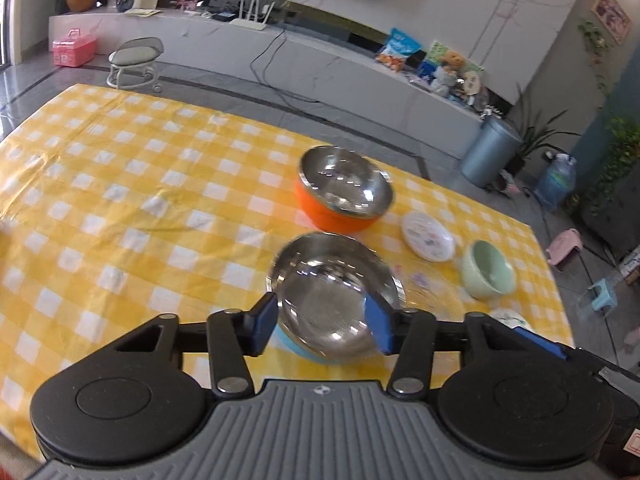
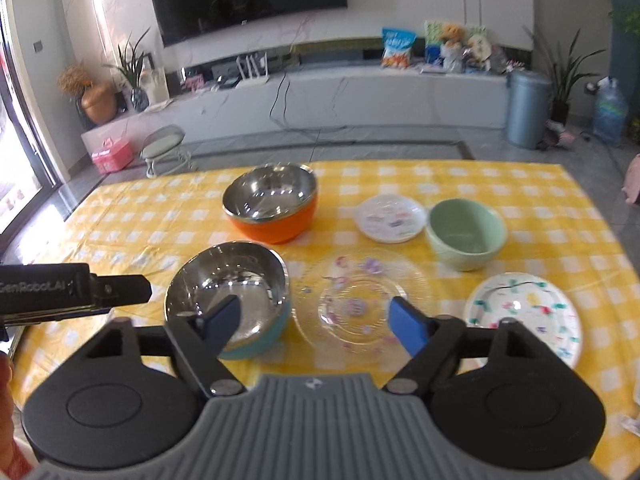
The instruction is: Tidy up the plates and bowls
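Left wrist view: The left gripper [image 1: 324,326] frames the blue bowl [image 1: 316,354], a steel-lined bowl with a light blue outer shell. The jaws are partly open. One blue pad [image 1: 264,326] sits at the bowl's left side and the other lies over its right rim; whether they press the bowl cannot be told. The bowl appears tilted, and whether it rests on the table [image 1: 120,200] cannot be told. Beyond it, toward the far edge of the yellow checked table, stands the orange bowl [image 1: 340,188], also steel-lined and upright. To its right, near the right edge, lie a small white plate [image 1: 428,236] and then a green bowl [image 1: 488,270]. A patterned plate [image 1: 510,318] shows partly behind the gripper linkage.

Right wrist view: The right gripper [image 2: 312,322] is wide open and holds nothing. It hovers above a clear glass plate [image 2: 356,296], which lies flat near the middle of the table [image 2: 120,208]. The blue bowl [image 2: 228,292] sits just beside the glass plate on the left, with the left blue finger overlapping it in the picture. The left gripper [image 2: 76,290] enters from the left edge of the frame as a black bar near the blue bowl. The orange bowl [image 2: 272,202] stands toward the far edge. The small white plate [image 2: 390,218] and the green bowl [image 2: 464,232] lie right of it, just beside each other. The patterned plate [image 2: 524,314] lies near the right edge.
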A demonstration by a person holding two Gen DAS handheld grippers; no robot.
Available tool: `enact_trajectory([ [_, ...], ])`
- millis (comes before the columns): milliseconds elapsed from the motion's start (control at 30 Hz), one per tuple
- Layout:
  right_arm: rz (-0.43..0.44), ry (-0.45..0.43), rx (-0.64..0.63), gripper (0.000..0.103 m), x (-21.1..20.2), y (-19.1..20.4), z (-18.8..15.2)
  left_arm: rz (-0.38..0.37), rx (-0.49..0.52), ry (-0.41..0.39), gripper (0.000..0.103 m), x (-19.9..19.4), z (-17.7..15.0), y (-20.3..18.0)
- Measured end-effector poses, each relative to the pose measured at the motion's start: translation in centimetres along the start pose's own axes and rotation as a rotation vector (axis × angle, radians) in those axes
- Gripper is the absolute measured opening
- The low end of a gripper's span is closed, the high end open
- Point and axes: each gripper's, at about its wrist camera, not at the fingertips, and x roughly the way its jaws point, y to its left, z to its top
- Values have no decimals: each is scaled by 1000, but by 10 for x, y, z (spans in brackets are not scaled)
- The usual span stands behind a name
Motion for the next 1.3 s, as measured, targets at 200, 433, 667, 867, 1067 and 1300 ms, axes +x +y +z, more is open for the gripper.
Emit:
enact_trajectory([
  [200, 48, 74, 19, 55, 44, 10, 6, -14, -34, 35, 50, 36, 2, 18],
  [433, 90, 136, 67, 35, 76, 10, 0, -37, -98, 52, 49, 63, -2, 28],
  [667, 129, 174, 150, 20, 93, 1, -3, -19, -90, 68, 33, 74, -4, 29],
  [867, 154, 163, 185, 16, 96, -4, -7, 23, -57, 57, 15, 73, -6, 26],
  [1067, 141, 162, 209, 14, 86, -6, -6, 47, -17, 35, 15, 61, -5, 15],
  [1300, 156, 150, 221, 14, 58, -8, -2, 62, 13, 15, 15, 33, -6, 2],
])
